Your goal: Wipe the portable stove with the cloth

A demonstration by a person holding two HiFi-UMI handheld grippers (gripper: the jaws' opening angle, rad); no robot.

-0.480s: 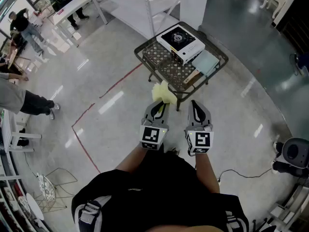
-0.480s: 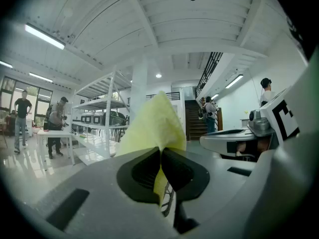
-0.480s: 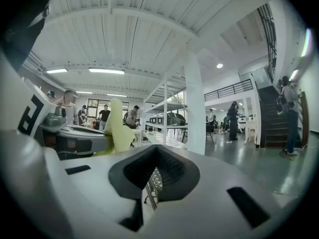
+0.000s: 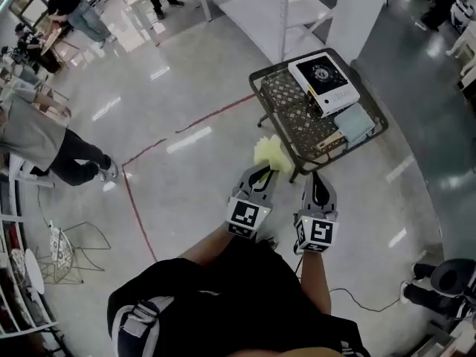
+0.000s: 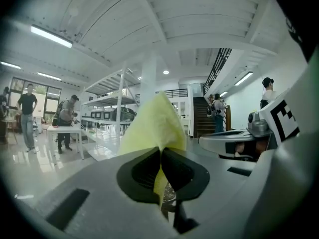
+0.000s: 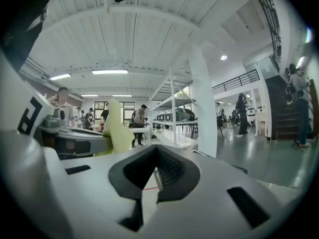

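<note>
A white portable stove [image 4: 324, 83] with a black burner lies on a dark metal lattice table [image 4: 286, 108] at the upper right of the head view. My left gripper [image 4: 262, 175] is shut on a yellow cloth [image 4: 271, 155], which sticks up between its jaws [image 5: 152, 128] and hangs just short of the table's near corner. My right gripper [image 4: 320, 185] is beside it, shut with nothing held; in its own view [image 6: 157, 169] the jaws meet and the cloth [image 6: 115, 127] shows at the left.
A light blue folded item [image 4: 355, 125] lies on the table next to the stove. A white shelving rack [image 4: 279, 6] and a pillar [image 4: 357, 6] stand behind the table. Several people [image 4: 52, 143] stand at the left, on a floor marked with red tape [image 4: 186, 129].
The table and stove have shifted right in the head view as the view turned. Both grippers keep their states; the cloth stays clamped in the left one.
</note>
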